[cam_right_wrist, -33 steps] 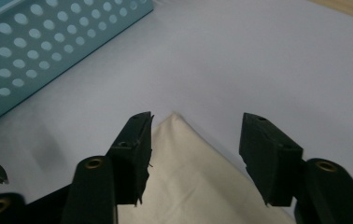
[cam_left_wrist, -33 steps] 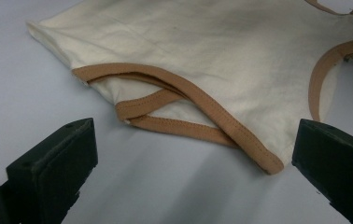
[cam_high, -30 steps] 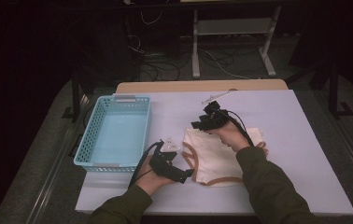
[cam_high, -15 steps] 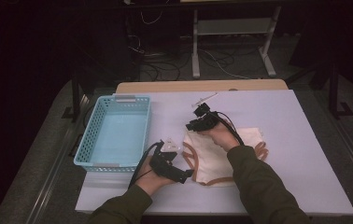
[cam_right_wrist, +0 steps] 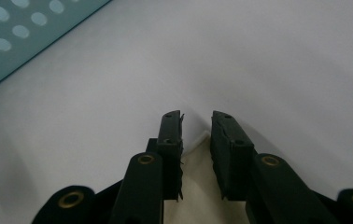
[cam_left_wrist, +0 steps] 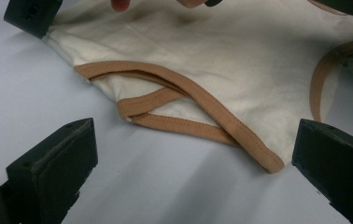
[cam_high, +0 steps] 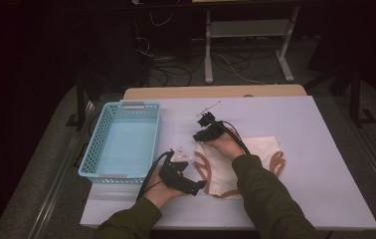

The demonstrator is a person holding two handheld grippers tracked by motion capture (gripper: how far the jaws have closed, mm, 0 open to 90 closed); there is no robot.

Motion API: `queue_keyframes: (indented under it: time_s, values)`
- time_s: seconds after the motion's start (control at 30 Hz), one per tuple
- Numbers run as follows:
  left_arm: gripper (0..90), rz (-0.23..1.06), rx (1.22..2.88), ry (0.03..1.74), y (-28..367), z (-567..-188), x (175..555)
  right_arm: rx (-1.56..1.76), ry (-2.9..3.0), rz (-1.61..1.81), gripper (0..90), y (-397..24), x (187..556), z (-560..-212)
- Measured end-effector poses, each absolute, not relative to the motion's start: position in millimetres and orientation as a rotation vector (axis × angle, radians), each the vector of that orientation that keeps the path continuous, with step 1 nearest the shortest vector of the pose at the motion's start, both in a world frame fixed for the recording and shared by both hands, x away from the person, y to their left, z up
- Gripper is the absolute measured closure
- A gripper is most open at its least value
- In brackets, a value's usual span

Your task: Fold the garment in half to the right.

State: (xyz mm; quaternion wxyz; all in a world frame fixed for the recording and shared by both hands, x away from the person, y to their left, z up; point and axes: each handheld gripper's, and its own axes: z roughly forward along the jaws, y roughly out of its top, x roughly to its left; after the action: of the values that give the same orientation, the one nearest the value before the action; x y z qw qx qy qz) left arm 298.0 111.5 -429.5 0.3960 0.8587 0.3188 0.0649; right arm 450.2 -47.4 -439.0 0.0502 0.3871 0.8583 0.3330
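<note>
Nothing here can be read — no words, no numbers. No label or brand mark shows anywhere I look.

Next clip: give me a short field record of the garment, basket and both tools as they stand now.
garment: cream cloth with tan trim, flat on the white table
basket: blue, left of the garment, nothing in it
left tool: at the garment's near left edge, jaws wide open around the trimmed corner, not gripping
right tool: at the far left corner; jaws have just been closing, cloth corner between them, a narrow gap left
</note>
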Motion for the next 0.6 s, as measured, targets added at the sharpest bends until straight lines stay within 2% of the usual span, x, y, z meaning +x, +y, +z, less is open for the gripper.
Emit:
queue_keyframes:
  time_s: [0.27, 0.53, 0.57, 0.6]
  values:
    - [0.0, 0.16, 2.179, 0.812, 111.3, -430.6, 298.3, 1.092, 2.593, 0.933, 70.4, -38.0, 444.6, -440.1]
    - [0.0, 0.16, 2.183, 0.812, 111.5, -431.1, 298.6, 1.054, 2.563, 0.887, 80.6, -35.0, 441.9, -441.0]
    - [0.0, 0.16, 2.182, 0.812, 111.3, -431.1, 298.5, 1.055, 2.555, 0.885, 85.7, -35.9, 442.2, -441.4]
    - [0.0, 0.16, 2.182, 0.812, 111.4, -431.1, 298.6, 1.057, 2.553, 0.887, 86.3, -36.4, 442.5, -441.6]
